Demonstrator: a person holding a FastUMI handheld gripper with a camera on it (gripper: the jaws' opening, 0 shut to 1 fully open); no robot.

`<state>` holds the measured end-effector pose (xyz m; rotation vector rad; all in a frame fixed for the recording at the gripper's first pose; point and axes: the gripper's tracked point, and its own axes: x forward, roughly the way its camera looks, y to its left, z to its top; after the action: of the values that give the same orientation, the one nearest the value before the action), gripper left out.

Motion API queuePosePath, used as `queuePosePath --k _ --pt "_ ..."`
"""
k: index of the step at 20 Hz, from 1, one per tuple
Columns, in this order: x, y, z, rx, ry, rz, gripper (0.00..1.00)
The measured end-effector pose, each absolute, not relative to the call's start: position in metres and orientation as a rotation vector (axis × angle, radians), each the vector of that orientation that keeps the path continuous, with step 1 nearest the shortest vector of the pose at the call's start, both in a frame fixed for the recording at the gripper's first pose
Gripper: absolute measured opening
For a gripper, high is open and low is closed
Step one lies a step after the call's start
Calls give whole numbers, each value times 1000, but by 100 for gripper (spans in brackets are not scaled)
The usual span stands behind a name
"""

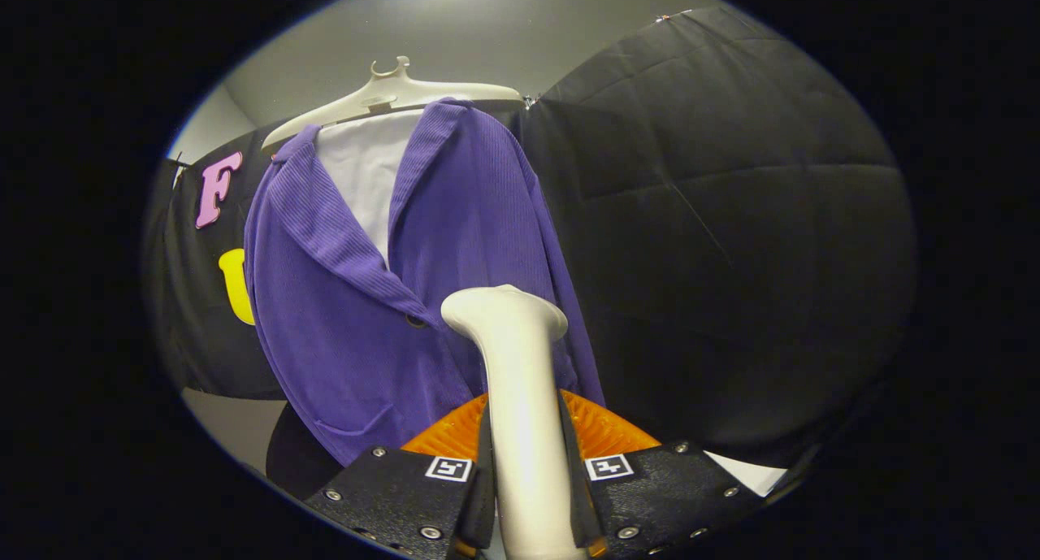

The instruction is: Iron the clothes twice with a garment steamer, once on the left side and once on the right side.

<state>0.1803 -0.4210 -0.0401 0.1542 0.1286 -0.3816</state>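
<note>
Gripping the garment steamer [520,381] handle on both sides, tongs [526,495] held its head near, possibly touching, the purple jacket [366,316] on its hanger [390,97].

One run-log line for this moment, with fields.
gripper: shut on garment steamer | steamer head: near purple jacket front, contact unclear | jacket: hanging on hanger

No readable txt; just square coded tags [448,467] on hand-held gripper [528,495].
</note>
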Motion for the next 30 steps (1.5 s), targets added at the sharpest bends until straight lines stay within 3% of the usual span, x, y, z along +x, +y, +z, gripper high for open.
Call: queuePosePath --k 20,30 --pt "180 -432 -102 215 236 -375 36" --pt "149 -438 -181 234 369 -340 36"
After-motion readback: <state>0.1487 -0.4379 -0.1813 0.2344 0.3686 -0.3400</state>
